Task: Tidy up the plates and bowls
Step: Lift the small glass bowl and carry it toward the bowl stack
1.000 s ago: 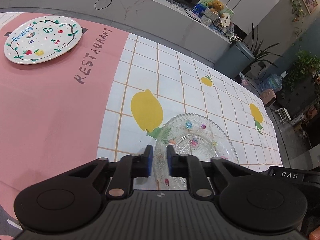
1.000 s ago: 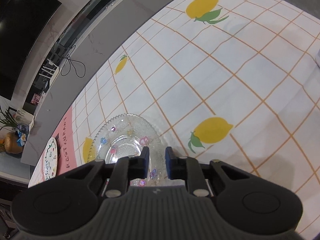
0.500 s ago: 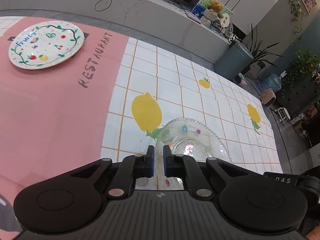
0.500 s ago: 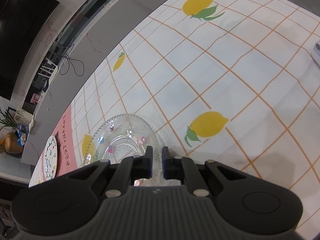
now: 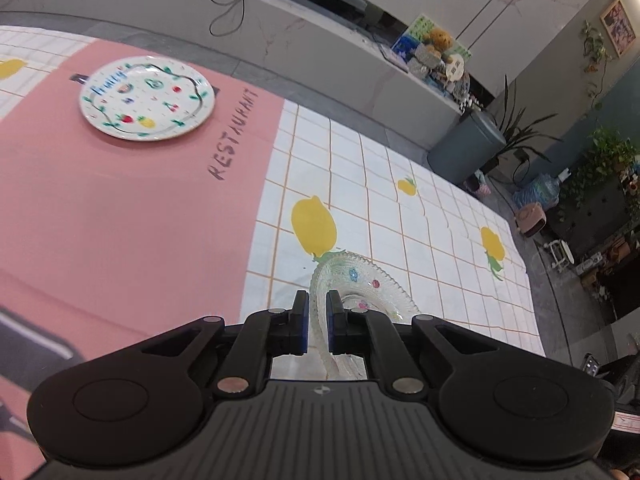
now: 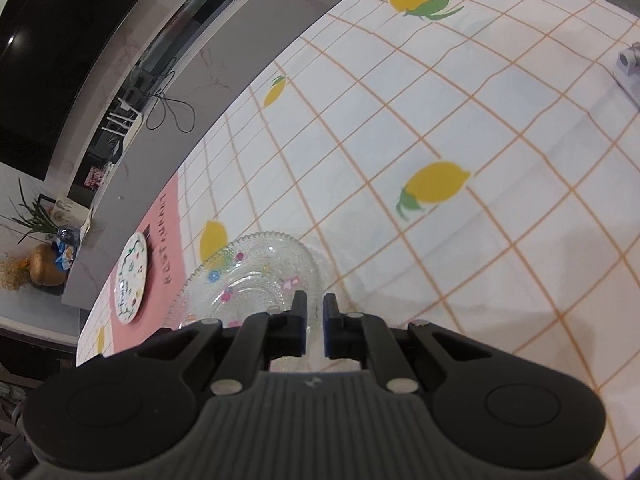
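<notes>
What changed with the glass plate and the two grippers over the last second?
Both grippers closed on the glass plate: the left gripper pinched one rim, the right gripper the opposite rim. The plate then tilted up off the cloth. The fruit plate stayed on the pink mat.

A long grey marble counter (image 5: 304,28) is running behind the table, a black cable (image 5: 232,4) trailing over it. At two o'clock a grey bin (image 5: 466,148) is standing beside leafy plants (image 5: 604,160). A dark screen (image 6: 52,40) is hanging at ten o'clock in the right view.
</notes>
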